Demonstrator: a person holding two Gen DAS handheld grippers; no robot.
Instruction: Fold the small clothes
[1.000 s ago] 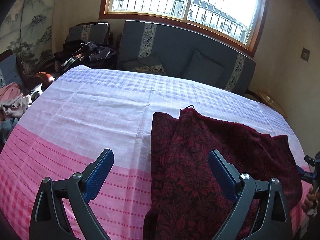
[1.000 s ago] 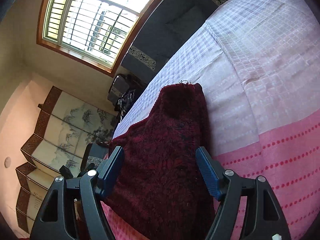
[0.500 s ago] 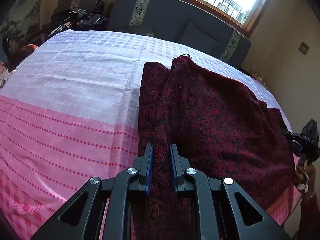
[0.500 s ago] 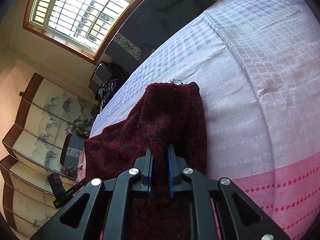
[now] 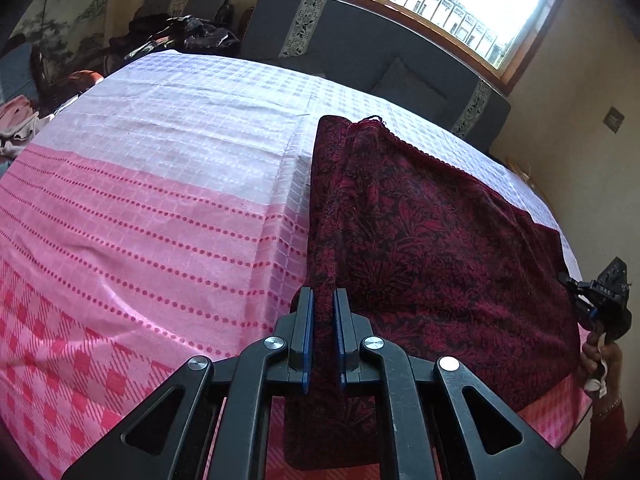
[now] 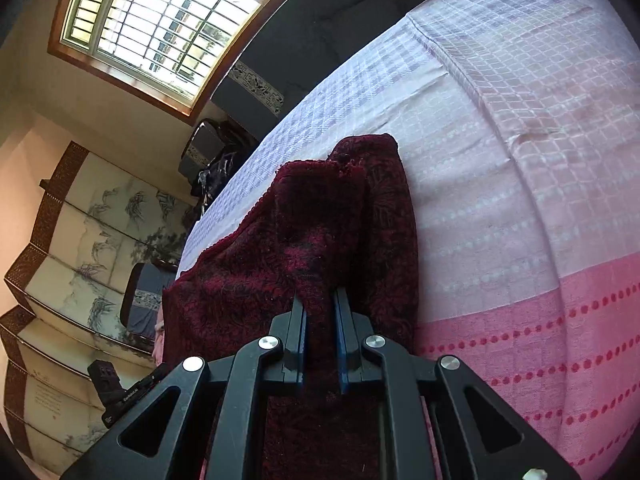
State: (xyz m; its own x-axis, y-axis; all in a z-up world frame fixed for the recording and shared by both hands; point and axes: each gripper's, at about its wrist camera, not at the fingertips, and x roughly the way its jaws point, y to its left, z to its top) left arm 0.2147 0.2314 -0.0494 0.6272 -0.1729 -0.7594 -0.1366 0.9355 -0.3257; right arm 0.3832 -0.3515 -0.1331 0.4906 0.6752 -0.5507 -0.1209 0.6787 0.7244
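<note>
A dark red patterned garment (image 5: pixel 432 240) lies on the pink and white checked cloth (image 5: pixel 160 200) of the table, its near edge hanging over the front. My left gripper (image 5: pixel 323 300) is shut on the garment's near left edge. In the right wrist view the same garment (image 6: pixel 320 232) is raised in a fold, and my right gripper (image 6: pixel 321 300) is shut on its near edge. The right gripper also shows at the far right of the left wrist view (image 5: pixel 600 296).
A dark grey sofa (image 5: pixel 360 48) stands behind the table under a window. A pile of clothes (image 5: pixel 16 120) lies at the left. A folding painted screen (image 6: pixel 80 240) stands at the side. The checked cloth (image 6: pixel 520 160) stretches to the right of the garment.
Both grippers were open one second ago; they closed on the garment's near edge. Since then the right gripper has lifted its part of the garment into a fold.
</note>
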